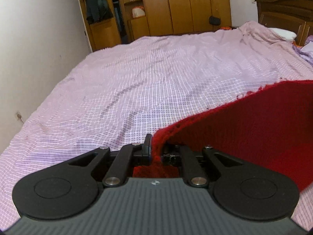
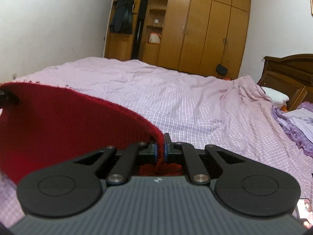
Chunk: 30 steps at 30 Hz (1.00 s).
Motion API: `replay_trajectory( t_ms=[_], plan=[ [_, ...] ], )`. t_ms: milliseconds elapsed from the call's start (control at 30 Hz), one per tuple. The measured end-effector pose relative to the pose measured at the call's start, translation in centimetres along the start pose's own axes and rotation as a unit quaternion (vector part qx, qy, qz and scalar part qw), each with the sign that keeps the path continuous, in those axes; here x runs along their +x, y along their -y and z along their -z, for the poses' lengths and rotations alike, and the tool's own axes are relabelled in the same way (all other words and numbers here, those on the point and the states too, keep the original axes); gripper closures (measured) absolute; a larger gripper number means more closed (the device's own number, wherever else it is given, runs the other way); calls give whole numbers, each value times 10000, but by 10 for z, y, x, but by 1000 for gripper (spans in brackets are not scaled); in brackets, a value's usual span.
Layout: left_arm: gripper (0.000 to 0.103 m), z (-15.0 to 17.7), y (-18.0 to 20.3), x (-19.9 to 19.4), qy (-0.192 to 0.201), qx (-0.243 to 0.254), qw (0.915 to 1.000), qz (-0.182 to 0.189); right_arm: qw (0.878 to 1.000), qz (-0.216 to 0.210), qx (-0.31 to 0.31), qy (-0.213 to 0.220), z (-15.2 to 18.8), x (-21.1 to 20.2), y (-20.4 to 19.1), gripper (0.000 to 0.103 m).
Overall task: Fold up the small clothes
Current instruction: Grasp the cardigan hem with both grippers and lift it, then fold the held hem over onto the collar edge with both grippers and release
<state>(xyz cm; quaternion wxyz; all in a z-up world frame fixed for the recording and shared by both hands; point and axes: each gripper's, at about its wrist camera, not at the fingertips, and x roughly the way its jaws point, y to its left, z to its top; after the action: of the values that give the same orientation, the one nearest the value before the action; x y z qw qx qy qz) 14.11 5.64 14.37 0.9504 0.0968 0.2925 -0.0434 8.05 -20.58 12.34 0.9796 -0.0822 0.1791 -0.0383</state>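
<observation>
- The left claw point(image 1: 154, 146) is clamped on one edge of the red knit garment point(image 1: 244, 129); the cloth runs between its pads and bunches behind them.
- The right claw point(image 2: 160, 146) is clamped on the opposite edge of the same garment point(image 2: 58, 121), with the knit rim pinched between the blue-lined pads.
- The garment hangs stretched between the two claws, lifted above the bed point(image 1: 137, 82), which is covered by a pink checked sheet; its lower part is out of view.
- Step in hand, as judged: carrying the held edge over the bed to lay down a fold.
- Keep both claws at the same height so the held edge stays straight.
- Keep light tension between the claws; slack would let the knit sag and crease.
- Lower the hanging part onto flat sheet first, then bring the held edge over it.
- Release only when the edges line up.
- Stay well apart from the purple bedding point(image 2: 293, 121) near the headboard point(image 2: 287, 72).
</observation>
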Motion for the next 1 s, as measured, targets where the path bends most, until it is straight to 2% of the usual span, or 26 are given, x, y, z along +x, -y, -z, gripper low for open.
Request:
replay_trajectory(
  t_ms=[300, 500, 600, 633, 733, 767, 967, 1000],
  plan=[
    [94, 16, 5, 96, -574, 1, 9983, 71, 9980, 44, 208, -589, 28, 71, -4, 94],
    [93, 27, 7, 128, -626, 21, 9980, 126, 9949, 34, 472, -889, 48, 96, -6, 92],
    [92, 27, 9, 128, -663, 90, 9977, 114, 9950, 82, 438, -893, 47, 95, -11, 91],
    [88, 26, 8, 128, -678, 91, 9976, 106, 9950, 89, 430, -894, 46, 94, -12, 91],
    [85, 23, 5, 117, -636, 52, 9979, 137, 9945, 30, 603, -859, 41, 86, -6, 85],
    [81, 21, 2, 113, -612, 5, 9980, 157, 9941, -13, 688, -838, 39, 84, -2, 81],
    [59, 10, -5, 88, -452, -125, 9988, 132, 9953, -50, 801, -544, 24, 63, 11, 80],
    [58, 9, -6, 84, -415, -139, 9990, 97, 9952, -51, 843, -502, 22, 60, 13, 80]
  ],
)
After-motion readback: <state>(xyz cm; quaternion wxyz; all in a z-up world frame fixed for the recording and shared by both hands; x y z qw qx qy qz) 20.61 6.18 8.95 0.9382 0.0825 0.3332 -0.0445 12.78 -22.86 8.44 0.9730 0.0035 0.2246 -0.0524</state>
